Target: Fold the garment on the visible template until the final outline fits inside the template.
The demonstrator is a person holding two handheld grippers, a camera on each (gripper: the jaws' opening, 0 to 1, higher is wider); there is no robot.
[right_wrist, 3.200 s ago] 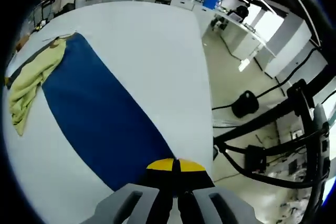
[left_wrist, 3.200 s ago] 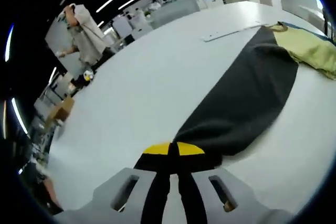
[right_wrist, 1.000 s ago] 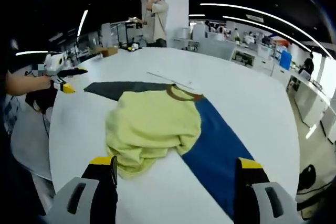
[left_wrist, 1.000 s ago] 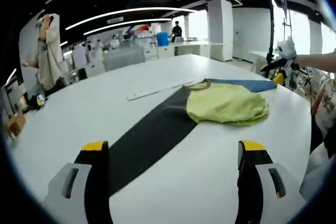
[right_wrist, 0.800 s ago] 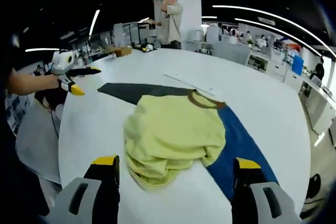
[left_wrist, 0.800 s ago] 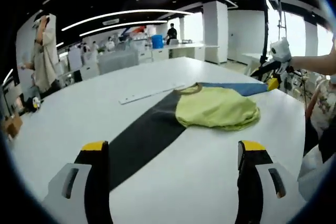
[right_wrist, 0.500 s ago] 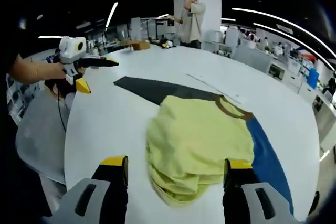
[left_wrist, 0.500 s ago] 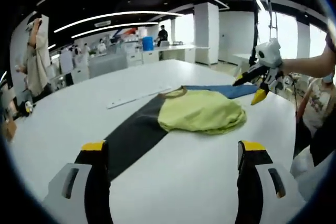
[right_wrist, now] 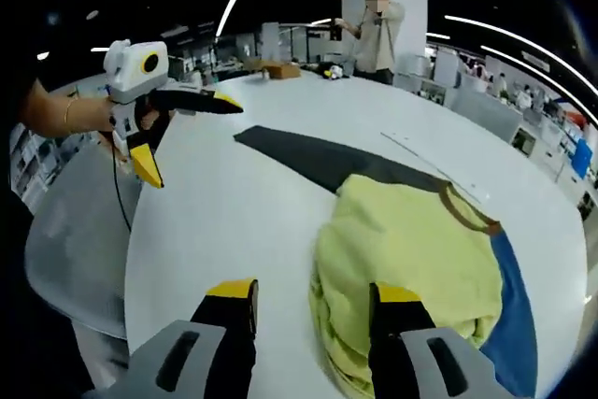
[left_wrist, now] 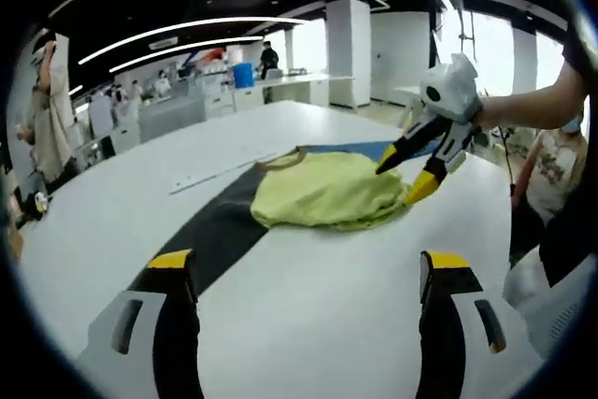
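A crumpled yellow garment (left_wrist: 327, 198) (right_wrist: 411, 259) with a brown collar lies on a long flat template, dark grey (left_wrist: 210, 231) (right_wrist: 327, 161) on one half and blue (left_wrist: 364, 149) (right_wrist: 512, 315) on the other. My left gripper (left_wrist: 308, 263) stands wide open above the white table, short of the garment; in the right gripper view the left gripper (right_wrist: 187, 137) hangs open at the upper left. My right gripper (right_wrist: 315, 294) is open at the garment's near edge, nothing between its fingers. It enters the left gripper view as the right gripper (left_wrist: 404, 175), over the garment's right side.
The white table (left_wrist: 308, 315) (right_wrist: 224, 212) has bare room around the template. A thin white strip (left_wrist: 220, 170) (right_wrist: 425, 167) lies beside the template's far side. A person (right_wrist: 378, 30) (left_wrist: 47, 119) stands beyond the table. Desks and office gear fill the background.
Both grippers, earlier shut on the template's two ends, have let go, opened and drawn back. The right gripper has since closed in on the garment, its jaws narrowing somewhat.
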